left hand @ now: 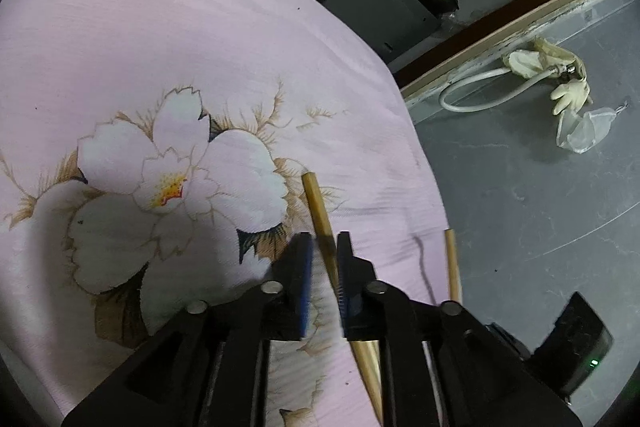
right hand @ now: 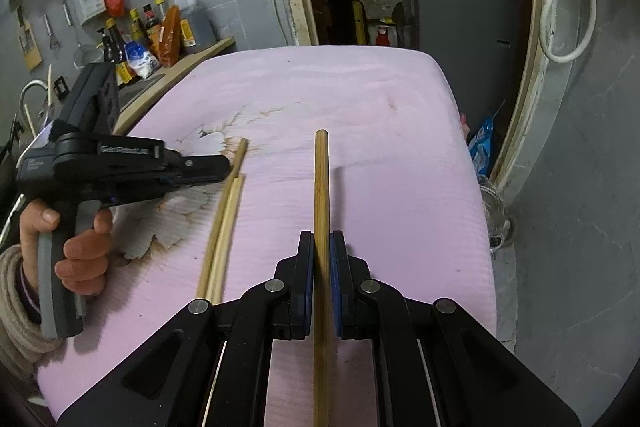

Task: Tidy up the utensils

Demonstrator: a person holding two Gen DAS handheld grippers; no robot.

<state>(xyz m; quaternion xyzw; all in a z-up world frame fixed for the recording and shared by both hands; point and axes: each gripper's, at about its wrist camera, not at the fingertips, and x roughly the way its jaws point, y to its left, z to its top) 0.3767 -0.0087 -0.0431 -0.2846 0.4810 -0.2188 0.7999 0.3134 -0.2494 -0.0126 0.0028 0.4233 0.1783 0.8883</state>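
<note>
Over pink cloth (right hand: 360, 99) | right tool (right hand: 322, 247) level, clamps chopstick (right hand: 321, 187) | left tool (left hand: 322, 247) narrow around chopstick pair (right hand: 224, 219)

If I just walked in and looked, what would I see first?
First the big pink cloth covering the table, with a large white flower painted on it. Next, each black gripper has a wooden chopstick between its fingers: the right gripper is shut on a long chopstick pointing straight ahead, and the left gripper has a chopstick between its pads. Two more chopsticks lie side by side on the cloth.
</note>
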